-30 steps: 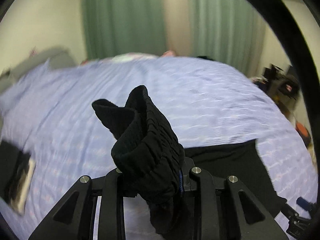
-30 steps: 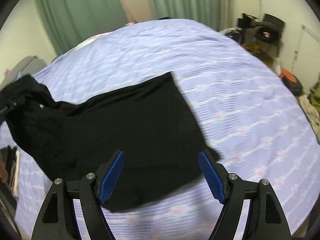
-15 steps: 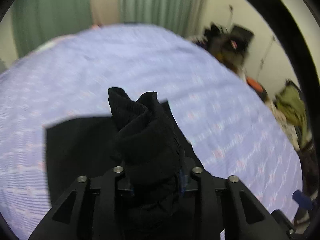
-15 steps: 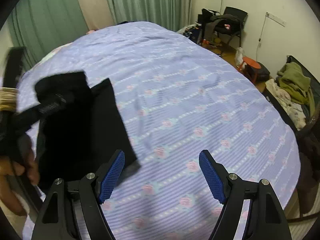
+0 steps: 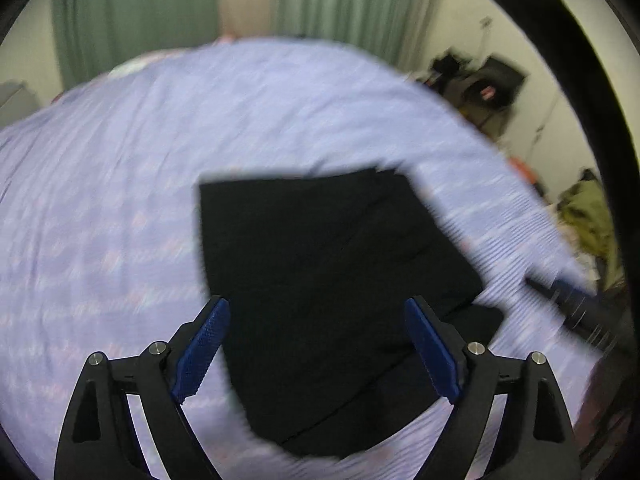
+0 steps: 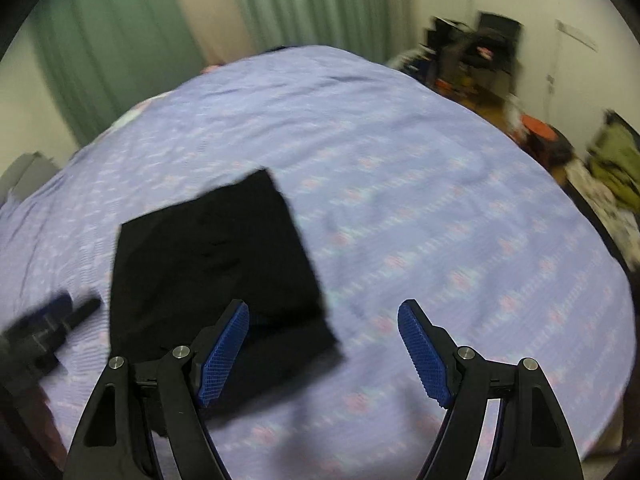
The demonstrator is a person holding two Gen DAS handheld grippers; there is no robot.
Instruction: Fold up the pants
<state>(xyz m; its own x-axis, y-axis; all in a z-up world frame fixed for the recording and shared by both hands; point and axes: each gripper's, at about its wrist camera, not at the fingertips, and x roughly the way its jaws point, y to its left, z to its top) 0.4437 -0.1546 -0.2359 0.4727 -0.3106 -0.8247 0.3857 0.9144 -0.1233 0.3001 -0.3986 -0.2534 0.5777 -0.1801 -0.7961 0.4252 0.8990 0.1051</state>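
The black pants [image 5: 328, 280] lie folded into a flat rectangle on the lilac flowered bedspread [image 5: 120, 160]. My left gripper [image 5: 316, 348] hovers over their near half, its jaws opening wide with nothing pinched between the blue pads. In the right wrist view the same pants [image 6: 208, 264] lie at the lower left. My right gripper [image 6: 324, 344] is open above the pants' right edge and the bare bedspread [image 6: 440, 200], holding nothing. The other gripper's dark tip [image 6: 52, 324] shows at the left edge.
Green curtains [image 6: 120, 40] hang behind the bed. A chair and clutter [image 6: 480, 52] stand by the far right wall, with an orange object [image 6: 540, 128] and olive clothing [image 6: 616, 160] on the floor to the right of the bed.
The left gripper carried the bunched waistband over the pants, swung down and opened, letting it go. The pants now lie folded flat. The right gripper stayed open and shifted sideways.
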